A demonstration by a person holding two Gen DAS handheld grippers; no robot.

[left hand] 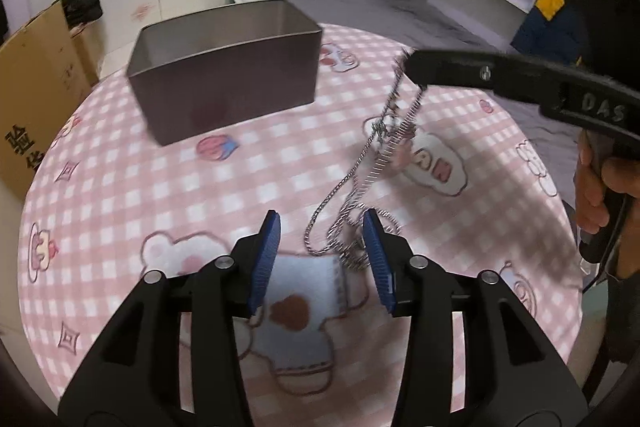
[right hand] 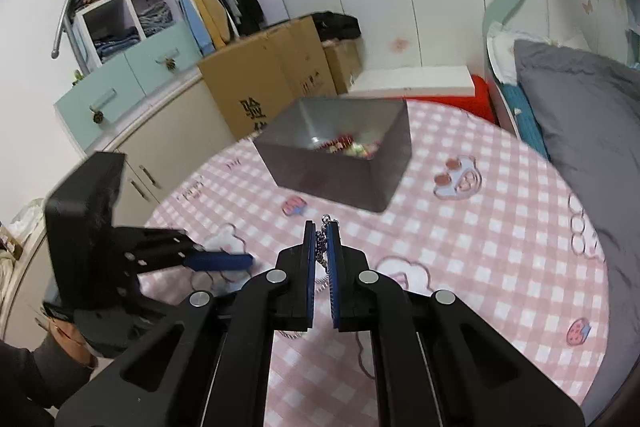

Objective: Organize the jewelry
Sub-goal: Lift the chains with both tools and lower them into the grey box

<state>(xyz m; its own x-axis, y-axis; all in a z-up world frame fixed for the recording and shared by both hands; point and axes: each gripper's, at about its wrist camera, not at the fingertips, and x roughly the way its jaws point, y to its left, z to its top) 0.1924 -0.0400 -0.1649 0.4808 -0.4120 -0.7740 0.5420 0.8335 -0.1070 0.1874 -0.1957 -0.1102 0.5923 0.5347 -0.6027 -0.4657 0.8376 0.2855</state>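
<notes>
My right gripper [right hand: 321,227] is shut on a silver chain necklace [right hand: 321,251]. In the left wrist view the necklace [left hand: 362,171] hangs from the right gripper [left hand: 412,65], and its lower end trails on the pink checked tablecloth [left hand: 160,187]. My left gripper [left hand: 322,223] is open and empty, with the chain's lower end between its blue pads. A grey metal box [left hand: 228,67] stands on the table beyond; in the right wrist view the box [right hand: 340,163] holds colourful jewelry [right hand: 356,147].
Cardboard boxes [right hand: 264,75] stand left of the table. A bed with grey bedding [right hand: 580,115] lies to the right. A white slab on a red object [right hand: 416,83] sits behind the box. A wardrobe and drawers [right hand: 132,39] line the far wall.
</notes>
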